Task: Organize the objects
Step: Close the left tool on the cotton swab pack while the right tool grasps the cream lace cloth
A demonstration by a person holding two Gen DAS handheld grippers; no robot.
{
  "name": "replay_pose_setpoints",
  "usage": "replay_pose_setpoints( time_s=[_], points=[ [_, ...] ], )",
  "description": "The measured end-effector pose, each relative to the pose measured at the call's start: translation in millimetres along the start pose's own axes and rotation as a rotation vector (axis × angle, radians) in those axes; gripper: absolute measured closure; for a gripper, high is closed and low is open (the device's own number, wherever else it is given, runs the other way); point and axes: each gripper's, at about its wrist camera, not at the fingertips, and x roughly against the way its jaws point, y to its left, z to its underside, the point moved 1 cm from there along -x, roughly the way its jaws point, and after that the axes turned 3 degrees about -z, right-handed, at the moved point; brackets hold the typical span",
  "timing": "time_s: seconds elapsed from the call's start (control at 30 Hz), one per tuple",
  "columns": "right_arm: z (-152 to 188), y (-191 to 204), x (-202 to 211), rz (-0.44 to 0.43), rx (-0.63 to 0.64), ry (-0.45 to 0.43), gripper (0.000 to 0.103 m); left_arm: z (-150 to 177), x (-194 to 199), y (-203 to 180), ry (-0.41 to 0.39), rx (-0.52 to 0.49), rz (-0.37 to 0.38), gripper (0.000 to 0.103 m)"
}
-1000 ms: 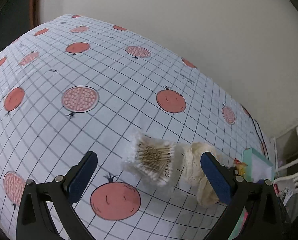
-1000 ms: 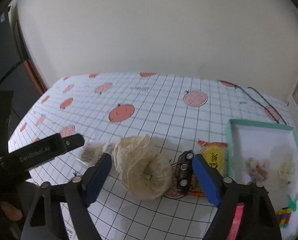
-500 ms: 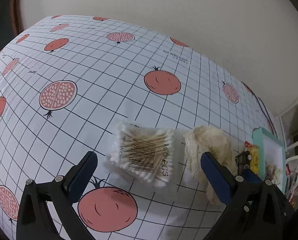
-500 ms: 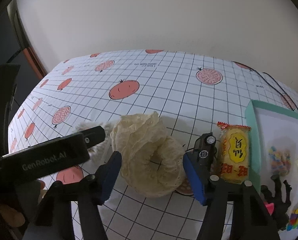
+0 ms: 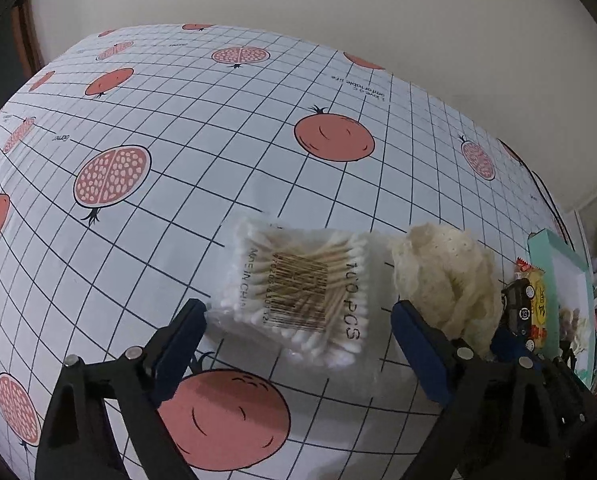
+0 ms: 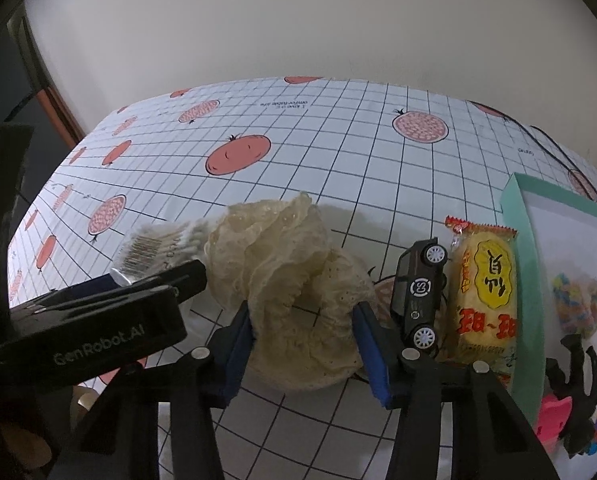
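Pomegranate-print cloth covers the desk point(image 5: 178, 92). Cream lace bundle point(image 6: 286, 280) sits there, my right gripper point(image 6: 302, 316) pressing on both its sides. My left gripper point(image 5: 298, 320) spreads wide around the cotton swab pack point(image 5: 302, 288).

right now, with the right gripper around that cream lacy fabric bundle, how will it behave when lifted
Probably floppy: the lace bundle sits in crumpled folds, so parts may droop outside the right gripper. Likely light, thin openwork cloth. It could brush the toy car close beside it.
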Motion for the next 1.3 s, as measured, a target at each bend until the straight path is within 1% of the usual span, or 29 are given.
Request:
replay_pose_setpoints(
  time_s=[0.03, 0.17, 0.37, 0.43, 0.5, 0.57, 0.7, 0.77, 0.83, 0.93, 1.13, 1.3],
  points=[
    [0.7, 0.3, -0.9, 0.003, 0.003, 0.002, 0.053, 0.0, 0.3, -0.3, -0.002, -0.004, -0.011, 0.017],
    [2.3, 1.4, -2.9, 0.006, 0.005, 0.007, 0.053, 1.4, 1.7, 0.8, -0.009, -0.017, -0.029, 0.019],
    [5.1, 4.2, -5.9, 0.016, 0.010, 0.007, 0.054, 1.4, 1.0, 2.0, -0.020, -0.028, -0.060, 0.028],
    [5.0, 4.1, -6.5, 0.022, 0.011, 0.006, 0.056, 0.5, 1.3, 4.0, -0.022, -0.026, -0.072, 0.033],
    [4.9, 3.6, -6.7, 0.031, 0.011, 0.004, 0.059, 1.6, 2.0, 4.6, -0.023, -0.021, -0.073, 0.035],
    [5.0, 3.6, -6.8, 0.039, 0.015, 0.004, 0.061, 2.7, 1.8, 5.6, -0.023, -0.023, -0.081, 0.035],
    [5.4, 1.3, -6.5, 0.052, 0.015, 0.002, 0.070, 2.4, -0.9, 7.7, -0.020, -0.017, -0.091, 0.036],
    [5.6, -0.7, -5.9, 0.048, 0.007, 0.001, 0.074, 3.3, -0.9, 9.5, -0.015, -0.011, -0.098, 0.036],
    [6.0, -1.7, -5.3, 0.046, 0.001, -0.002, 0.080, 3.8, -0.1, 11.1, -0.012, -0.009, -0.105, 0.036],
    [6.4, -1.1, -4.4, 0.039, 0.001, -0.003, 0.085, 4.4, 1.0, 12.5, -0.009, -0.009, -0.119, 0.037],
    [5.2, -0.1, -0.4, 0.014, 0.003, -0.005, 0.088, 4.8, 4.1, 12.7, -0.005, -0.011, -0.126, 0.040],
    [1.2, 3.7, 8.0, -0.008, 0.010, -0.021, 0.089, 3.6, 9.1, 14.9, -0.003, 0.007, -0.115, 0.043]
  ],
)
